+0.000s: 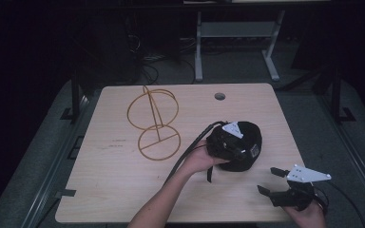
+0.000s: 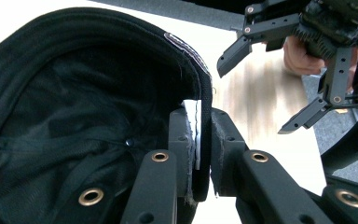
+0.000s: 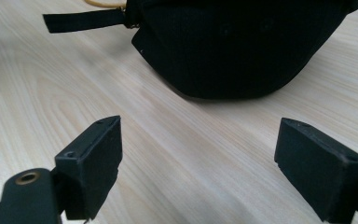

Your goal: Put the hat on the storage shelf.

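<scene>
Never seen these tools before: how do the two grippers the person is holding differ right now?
The left gripper is shut on the rim of the black cap; the right gripper is open and holds nothing. The left is at the cap mid-table; the right is near the table's front edge, beside the cap. Both have black jaws.

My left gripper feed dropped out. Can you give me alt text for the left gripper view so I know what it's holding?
The left gripper is clamped on the rim of a black cap, its jaws pinching the edge band with a white tag between them. Beyond, the right gripper hangs open above the light wooden table, held by a hand.
</scene>
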The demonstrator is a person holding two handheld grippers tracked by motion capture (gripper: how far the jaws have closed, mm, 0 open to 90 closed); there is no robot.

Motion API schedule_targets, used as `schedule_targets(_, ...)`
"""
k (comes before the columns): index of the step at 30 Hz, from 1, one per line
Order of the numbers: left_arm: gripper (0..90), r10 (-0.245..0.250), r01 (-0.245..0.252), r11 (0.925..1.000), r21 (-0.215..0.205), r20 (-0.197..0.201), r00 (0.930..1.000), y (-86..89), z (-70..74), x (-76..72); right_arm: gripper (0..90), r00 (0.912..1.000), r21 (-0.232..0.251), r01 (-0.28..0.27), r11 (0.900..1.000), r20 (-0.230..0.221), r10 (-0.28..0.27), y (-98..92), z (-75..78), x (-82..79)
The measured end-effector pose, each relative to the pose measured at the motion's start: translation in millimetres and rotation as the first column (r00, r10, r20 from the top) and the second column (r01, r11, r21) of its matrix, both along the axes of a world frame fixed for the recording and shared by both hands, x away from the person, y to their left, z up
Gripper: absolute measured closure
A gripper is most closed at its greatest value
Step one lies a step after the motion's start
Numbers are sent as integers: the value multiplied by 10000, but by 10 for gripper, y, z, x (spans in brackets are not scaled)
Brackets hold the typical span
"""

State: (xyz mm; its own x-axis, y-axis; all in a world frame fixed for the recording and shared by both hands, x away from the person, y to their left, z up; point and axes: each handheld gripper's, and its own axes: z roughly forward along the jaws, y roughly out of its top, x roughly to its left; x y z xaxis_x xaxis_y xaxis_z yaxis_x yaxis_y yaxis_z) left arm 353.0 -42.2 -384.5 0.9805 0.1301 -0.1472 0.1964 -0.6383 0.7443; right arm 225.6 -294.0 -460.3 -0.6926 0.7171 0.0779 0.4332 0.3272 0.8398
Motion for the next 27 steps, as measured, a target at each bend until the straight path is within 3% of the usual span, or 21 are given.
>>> schedule_targets(2, 808, 25, -26, 9999, -125, -96, 10000, 37, 60, 7, 187, 9999, 142, -108, 9998, 21, 108, 18, 39, -19)
schedule_targets(11, 809, 178, -213, 9948, -992, -361, 9992, 217, 269, 37, 179, 9989, 109, -370, 9993, 300, 367, 159, 120, 28)
schedule_targets(16, 809, 219, -279, 9928, -1168, -524, 9984, 282, 395, 56, 180, 9984, 158, -390, 9991, 405, 383, 210, 181, 62)
schedule_targets(22, 809, 171, -287, 9841, -1753, -674, 9976, 351, 555, 60, 177, 9962, 310, -301, 9991, 831, 275, 261, 239, 140)
schedule_targets(27, 809, 131, -236, 9839, -1770, -601, 9981, 361, 588, 57, 177, 9933, 598, -387, 9975, 1109, 319, 300, 319, 176)
